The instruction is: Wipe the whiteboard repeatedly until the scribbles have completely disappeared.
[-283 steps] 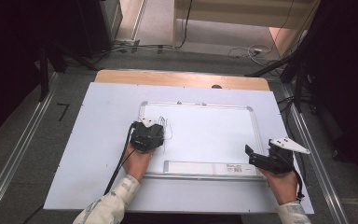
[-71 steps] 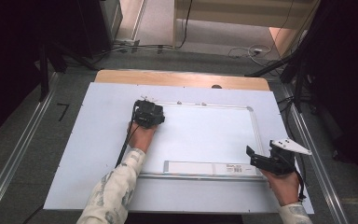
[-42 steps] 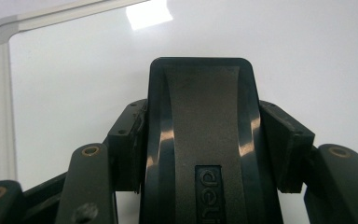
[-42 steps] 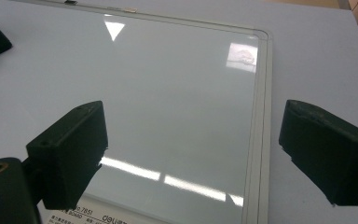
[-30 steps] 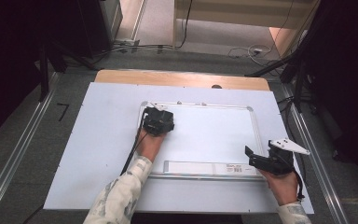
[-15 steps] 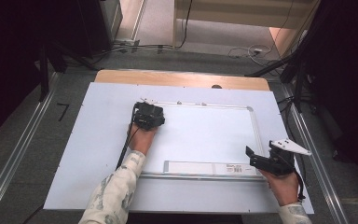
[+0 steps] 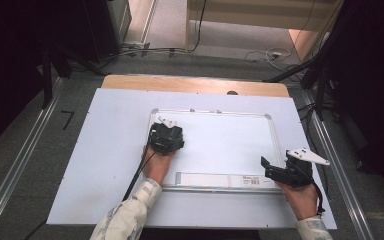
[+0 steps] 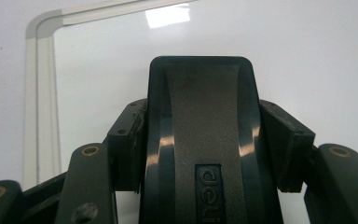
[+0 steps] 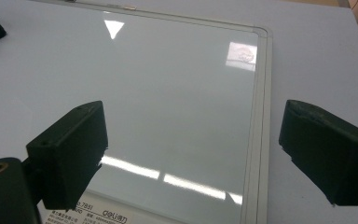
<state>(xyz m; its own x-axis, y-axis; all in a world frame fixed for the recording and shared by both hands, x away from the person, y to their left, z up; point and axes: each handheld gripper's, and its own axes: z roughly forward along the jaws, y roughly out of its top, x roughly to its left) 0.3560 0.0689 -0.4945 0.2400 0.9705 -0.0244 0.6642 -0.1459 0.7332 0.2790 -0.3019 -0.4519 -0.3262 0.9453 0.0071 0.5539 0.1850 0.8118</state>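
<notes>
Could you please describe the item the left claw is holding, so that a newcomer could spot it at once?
On the pale tabletop lies a framed whiteboard. Near its far left corner, the left claw is shut on a black eraser with a grey strip and embossed lettering, the one dark block resting on the white surface.

A black eraser point(image 8: 200, 140) is pressing flat on the whiteboard point(image 7: 230, 145), near its far-left corner. The board (white, silver-framed) is lying flat, wiped clean.

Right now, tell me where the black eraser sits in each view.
High view: the black eraser is under the left gripper, at the whiteboard's upper-left part.
Left gripper view: centre, clamped between the jaws.
Right gripper view: I cannot make it out.
Shared landmark: the whiteboard's pale frame.
</notes>
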